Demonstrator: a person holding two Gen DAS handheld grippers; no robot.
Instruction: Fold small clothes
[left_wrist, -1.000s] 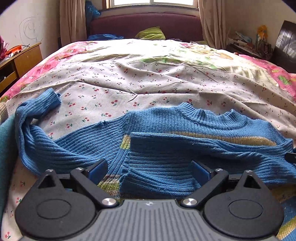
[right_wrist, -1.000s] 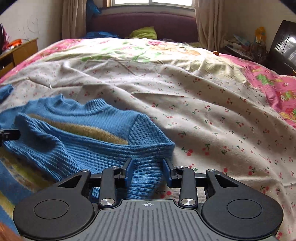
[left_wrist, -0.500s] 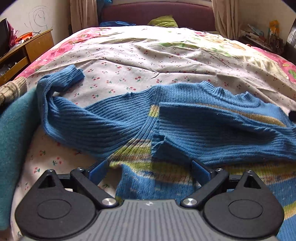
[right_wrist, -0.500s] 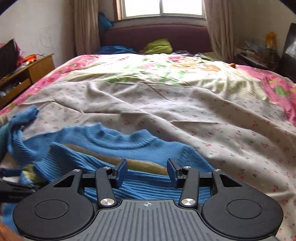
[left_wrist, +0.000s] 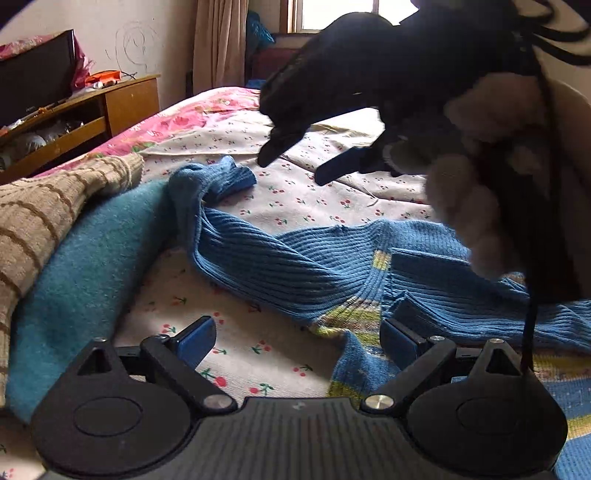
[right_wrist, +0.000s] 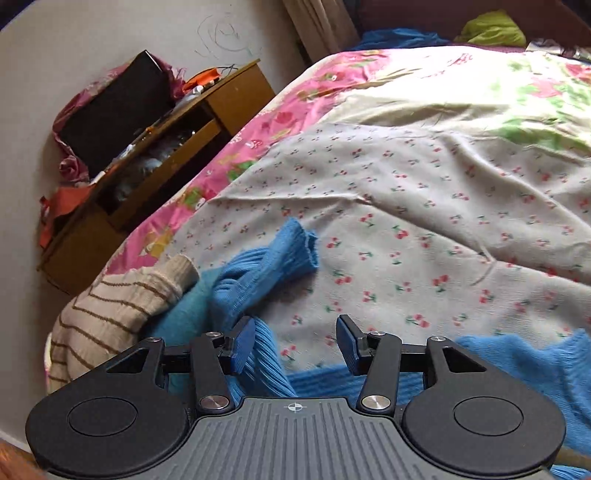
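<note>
The blue sweater (left_wrist: 314, 266) lies across the bed's (right_wrist: 424, 206) near edge, its sleeve (right_wrist: 273, 258) draped over the teal garment (left_wrist: 85, 258). Both grippers, left (left_wrist: 297, 341) and right (right_wrist: 295, 343), are released, the right's jaws just widening and empty. Grabbing that sleeve risks snagging the teal garment too.

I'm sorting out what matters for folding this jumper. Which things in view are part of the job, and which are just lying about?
Part of the job:
blue ribbed sweater
its unfolded sleeve
left gripper, open
right gripper, open, jaws just widened, nothing between

Lying about:
beige striped knit
teal garment
wooden cabinet
green pillow
</note>
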